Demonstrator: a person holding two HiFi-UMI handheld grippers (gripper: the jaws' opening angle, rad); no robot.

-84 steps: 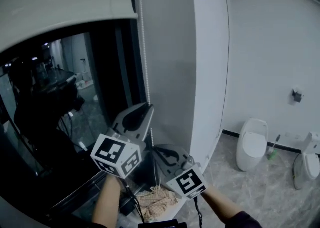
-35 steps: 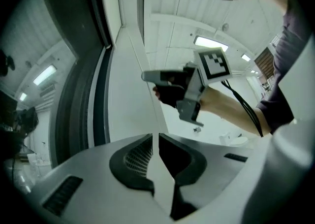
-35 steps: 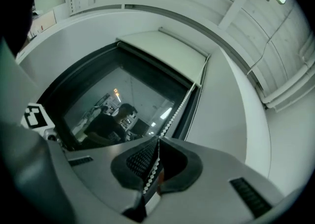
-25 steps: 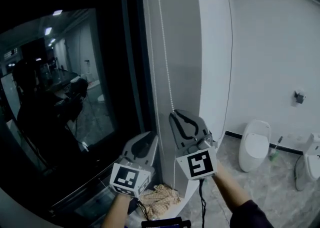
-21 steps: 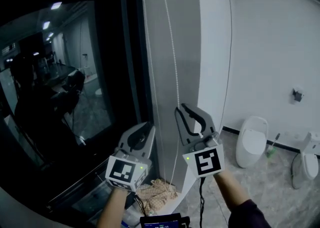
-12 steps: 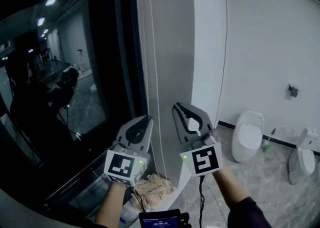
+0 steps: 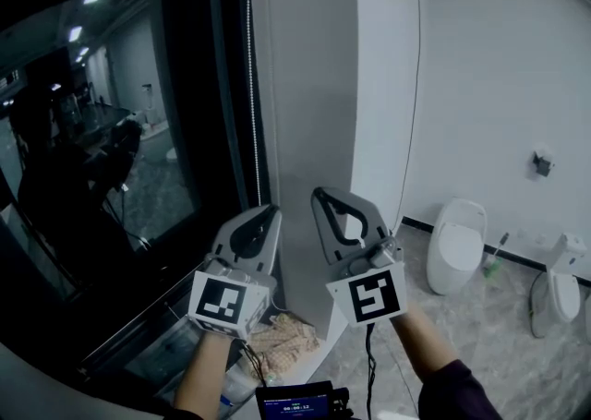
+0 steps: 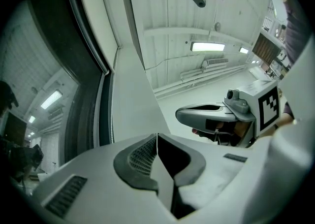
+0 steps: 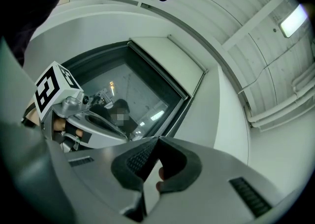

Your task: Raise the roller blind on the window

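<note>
The window (image 7: 111,132) shows dark bare glass over all I see of it; the roller blind itself is out of view above. Its bead chain (image 7: 251,86) hangs free along the window's right frame and ends behind my left gripper (image 7: 268,210). That gripper is shut with nothing in it, just right of the chain. My right gripper (image 7: 320,192) stands a little further right, before the white pillar, also shut and empty. In the left gripper view the jaws of the left gripper (image 8: 157,135) meet, and the chain (image 8: 112,132) runs beside them.
A white pillar (image 7: 314,86) borders the window on the right. A crumpled cloth (image 7: 282,335) lies on the sill below the grippers. A urinal (image 7: 454,247), a brush (image 7: 494,261) and a toilet (image 7: 554,284) stand along the far wall. A person is reflected in the glass (image 7: 65,178).
The blind, which covered the upper window 3.4 s ago, has gone up out of view. The right gripper opened by the chain, then shut empty. The chain has swung left.
</note>
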